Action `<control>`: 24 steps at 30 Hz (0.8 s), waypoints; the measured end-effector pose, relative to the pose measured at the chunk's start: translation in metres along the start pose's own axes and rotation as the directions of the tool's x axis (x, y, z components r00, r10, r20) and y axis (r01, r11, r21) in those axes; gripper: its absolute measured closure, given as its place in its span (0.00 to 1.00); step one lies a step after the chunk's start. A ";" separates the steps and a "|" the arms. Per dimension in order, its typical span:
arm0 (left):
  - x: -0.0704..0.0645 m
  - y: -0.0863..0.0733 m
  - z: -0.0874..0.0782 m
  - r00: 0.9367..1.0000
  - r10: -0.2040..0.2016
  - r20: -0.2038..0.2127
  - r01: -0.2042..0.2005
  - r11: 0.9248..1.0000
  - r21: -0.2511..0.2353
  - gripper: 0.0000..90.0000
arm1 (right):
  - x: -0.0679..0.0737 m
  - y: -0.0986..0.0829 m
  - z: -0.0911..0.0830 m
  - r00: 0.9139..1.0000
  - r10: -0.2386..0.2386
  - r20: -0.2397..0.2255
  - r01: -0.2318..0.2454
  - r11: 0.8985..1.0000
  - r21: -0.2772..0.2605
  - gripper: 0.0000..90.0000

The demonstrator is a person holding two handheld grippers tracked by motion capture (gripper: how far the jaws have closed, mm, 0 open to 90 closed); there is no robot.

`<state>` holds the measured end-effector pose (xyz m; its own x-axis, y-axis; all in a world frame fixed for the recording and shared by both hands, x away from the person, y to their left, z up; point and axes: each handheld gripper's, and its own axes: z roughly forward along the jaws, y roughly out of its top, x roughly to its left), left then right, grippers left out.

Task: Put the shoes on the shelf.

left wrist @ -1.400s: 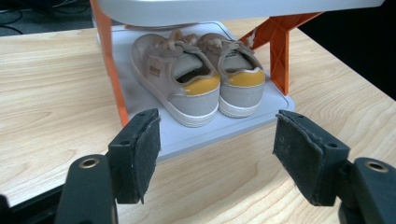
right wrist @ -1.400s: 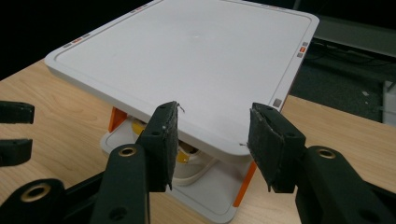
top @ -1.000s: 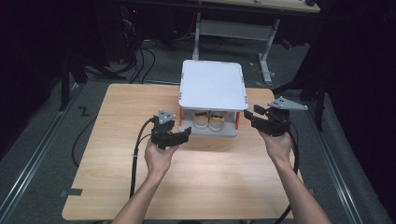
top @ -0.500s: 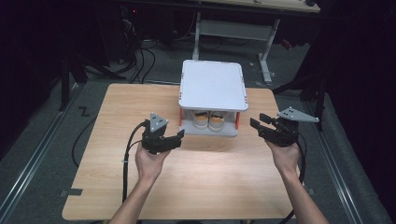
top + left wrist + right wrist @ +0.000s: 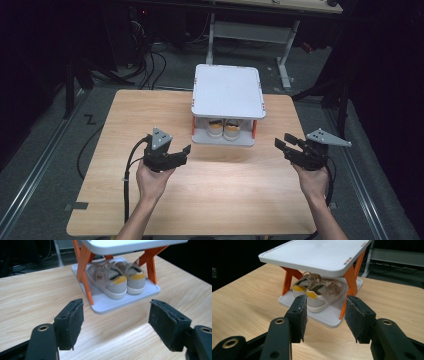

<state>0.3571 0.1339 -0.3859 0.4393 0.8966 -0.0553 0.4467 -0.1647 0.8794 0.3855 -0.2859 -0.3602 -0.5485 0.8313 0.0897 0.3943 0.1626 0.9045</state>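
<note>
High view: left gripper (image 5: 175, 152) and right gripper (image 5: 289, 145) flank the rack (image 5: 228, 90), both empty. Left gripper view: jaws wide; shoes (image 5: 116, 278) on the rack's lower shelf, heels toward camera. Right gripper view: jaws part-open, shoes' long axis running under the rack.

Light wooden bench (image 5: 230, 200) sits on grey carpeted floor (image 5: 45, 200), with a metal floor rail (image 5: 35, 165) running along its left side. Behind it, black cables (image 5: 150, 60) tangle on the floor beside a white metal desk frame (image 5: 250, 32). Strips of grey tape (image 5: 76, 206) mark the near-left floor.
</note>
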 end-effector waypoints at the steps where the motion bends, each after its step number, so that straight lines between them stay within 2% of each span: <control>1: 0.001 -0.002 -0.001 1.000 0.004 0.001 -0.004 1.000 0.000 0.30 | -0.002 -0.005 -0.001 1.000 0.003 0.001 -0.003 1.000 0.006 0.58; 17: 0.017 -0.031 -0.001 0.998 -0.050 0.023 0.049 0.998 0.042 0.26 | -0.014 -0.043 -0.005 0.997 0.068 0.021 -0.068 0.997 0.034 0.58; 24: 0.026 -0.045 0.001 0.997 -0.073 0.012 0.072 0.995 0.067 0.26 | -0.021 -0.063 -0.002 0.995 0.093 0.044 -0.095 0.994 0.058 0.58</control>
<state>0.3495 0.1640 -0.4272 0.4149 0.9013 -0.1250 0.5286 -0.1269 0.8393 0.3708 -0.3151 -0.4183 -0.4768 0.8653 0.1549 0.4869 0.1133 0.8661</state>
